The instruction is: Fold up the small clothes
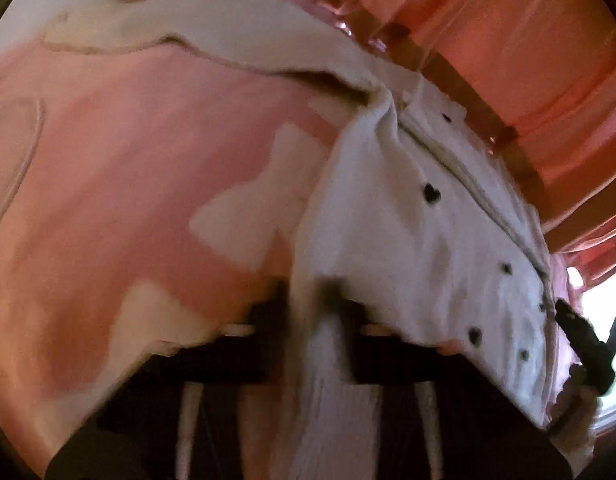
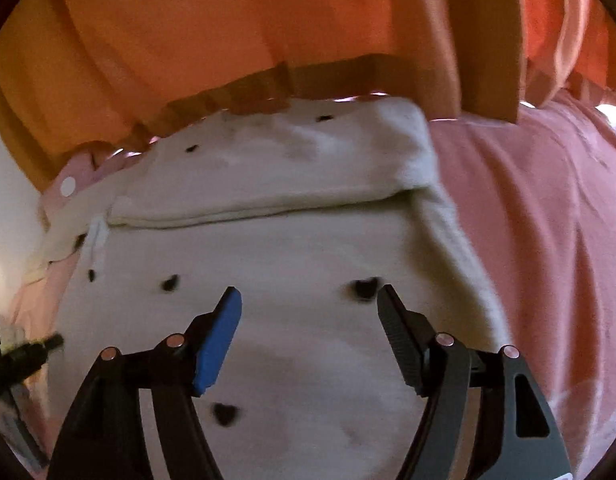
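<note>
A small white garment with black heart spots (image 2: pixel 276 248) lies on a pink sheet (image 2: pixel 547 240); its far part is folded over toward me. My right gripper (image 2: pixel 309 304) is open and empty just above the near part of the garment. In the left wrist view my left gripper (image 1: pixel 311 312) is shut on a bunched edge of the white garment (image 1: pixel 407 240), which drapes up and to the right. The right gripper's tip shows at the right edge of the left wrist view (image 1: pixel 583 344).
Orange curtains (image 2: pixel 228 40) hang behind the bed. A cream cloth (image 1: pixel 228 28) lies across the far side of the pink patterned sheet (image 1: pixel 128 152). The left gripper shows at the left edge of the right wrist view (image 2: pixel 24 356).
</note>
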A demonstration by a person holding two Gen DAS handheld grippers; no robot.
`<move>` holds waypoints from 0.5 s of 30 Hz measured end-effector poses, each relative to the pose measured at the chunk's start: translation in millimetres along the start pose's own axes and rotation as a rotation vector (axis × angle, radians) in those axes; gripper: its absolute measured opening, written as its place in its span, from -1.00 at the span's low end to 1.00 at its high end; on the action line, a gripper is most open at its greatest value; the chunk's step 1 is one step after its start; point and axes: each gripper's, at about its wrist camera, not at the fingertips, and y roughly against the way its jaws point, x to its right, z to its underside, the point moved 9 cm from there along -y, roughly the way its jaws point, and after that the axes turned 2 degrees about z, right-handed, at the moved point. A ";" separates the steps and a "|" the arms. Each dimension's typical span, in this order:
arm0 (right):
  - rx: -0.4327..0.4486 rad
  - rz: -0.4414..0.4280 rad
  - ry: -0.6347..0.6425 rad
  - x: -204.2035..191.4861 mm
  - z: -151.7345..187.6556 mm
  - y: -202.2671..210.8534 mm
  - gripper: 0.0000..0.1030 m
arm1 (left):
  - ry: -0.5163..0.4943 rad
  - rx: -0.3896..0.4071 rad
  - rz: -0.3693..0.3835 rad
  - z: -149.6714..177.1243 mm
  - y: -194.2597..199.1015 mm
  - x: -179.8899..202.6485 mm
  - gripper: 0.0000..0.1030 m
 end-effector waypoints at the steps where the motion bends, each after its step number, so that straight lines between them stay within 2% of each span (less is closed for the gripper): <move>1: -0.007 -0.011 0.000 -4.5 1.5 -2.9 0.35 | 0.027 -0.029 0.025 6.0 4.8 -0.7 -0.88; 4: 0.005 -0.003 0.051 -14.7 4.8 -2.5 0.35 | -0.045 -0.046 -0.030 21.2 27.4 0.5 -0.90; 8: 0.007 0.004 0.090 -27.1 7.3 0.7 0.35 | -0.040 -0.116 -0.081 40.6 40.7 -14.2 -1.00; 9: 0.008 0.000 0.087 -28.9 6.8 0.9 0.35 | -0.029 -0.103 -0.074 36.3 42.9 -15.5 -1.00; 10: 0.007 -0.006 0.089 -30.6 6.4 0.7 0.35 | -0.015 -0.057 -0.037 24.7 47.2 -14.3 -0.94; 11: 0.008 -0.008 0.095 -32.6 5.9 0.1 0.35 | -0.001 -0.019 -0.016 15.0 51.1 -12.9 -0.83; 12: 0.008 -0.006 0.102 -32.8 6.1 -0.9 0.36 | 0.023 0.041 -0.016 -4.0 55.9 -15.8 -0.32; 13: 0.004 -0.003 0.111 -34.3 7.6 -2.0 0.37 | 0.042 0.100 -0.028 -21.8 61.2 -21.3 0.05; 14: -0.001 -0.002 0.119 -35.1 8.2 -4.0 0.38 | 0.067 0.175 -0.048 -43.4 65.1 -25.1 0.59; 15: -0.004 0.001 0.124 -36.1 9.8 -4.5 0.38 | 0.102 0.267 -0.095 -71.0 71.7 -37.4 0.65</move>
